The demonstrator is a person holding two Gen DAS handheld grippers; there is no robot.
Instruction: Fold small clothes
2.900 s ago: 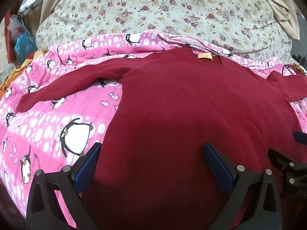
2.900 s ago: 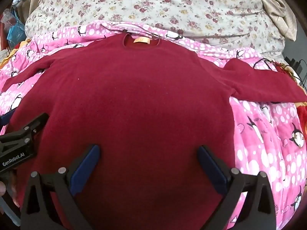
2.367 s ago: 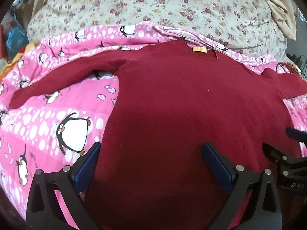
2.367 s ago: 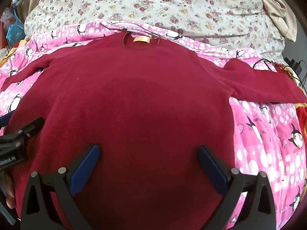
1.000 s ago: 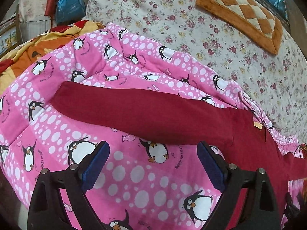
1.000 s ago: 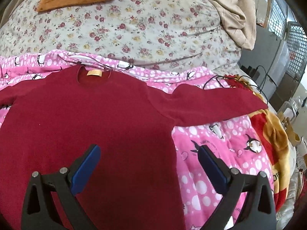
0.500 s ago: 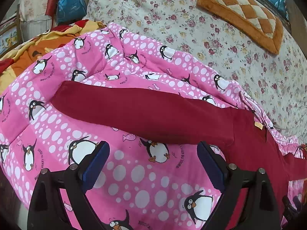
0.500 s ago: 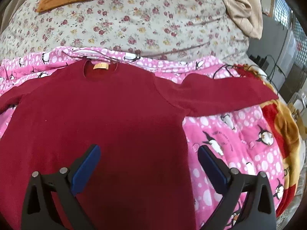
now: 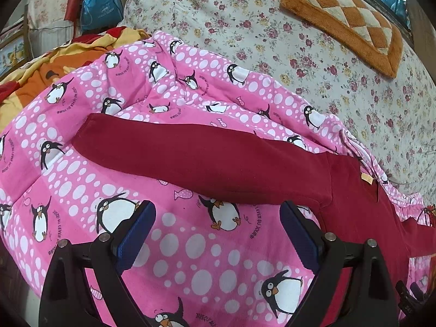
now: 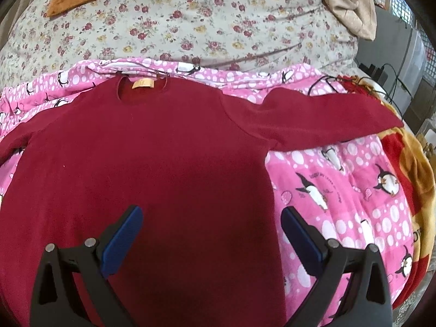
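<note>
- Left wrist view: the left gripper (image 9: 218,231) hangs over the pink penguin blanket (image 9: 204,267), its blue-padded fingers (image 9: 136,234) spread wide with nothing between them.
- Just beyond those fingers lies one sleeve (image 9: 190,158) of the dark red sweater (image 9: 354,204), stretched flat from the shoulder at the right out to its cuff at the left.
- The sweater's body runs off toward the near right, with a small yellow neck label (image 9: 366,178) showing at the collar.
- Beyond the blanket sits a floral duvet (image 9: 272,32), with an orange checked cushion (image 9: 346,19) on it at the far right.
- At the far left are an orange-and-yellow blanket (image 9: 54,65) and a blue bag (image 9: 100,8).
- Right wrist view: the right gripper (image 10: 209,234) hovers over the lower body of the dark red sweater (image 10: 150,177), jaws wide apart and holding nothing; the right-hand pad sits by the garment's side edge.
- The sweater lies flat, front up, collar and yellow neck label (image 10: 143,83) at the far side.
- Its other sleeve (image 10: 327,120) stretches to the right across the pink penguin blanket (image 10: 340,190), the cuff reaching toward a red-and-yellow blanket (image 10: 408,169).
- Thin black cables (image 10: 387,81) lie near that cuff at the far right.
- A beige cloth (image 10: 351,2) lies bunched on the floral duvet (image 10: 204,19) at the far right.
</note>
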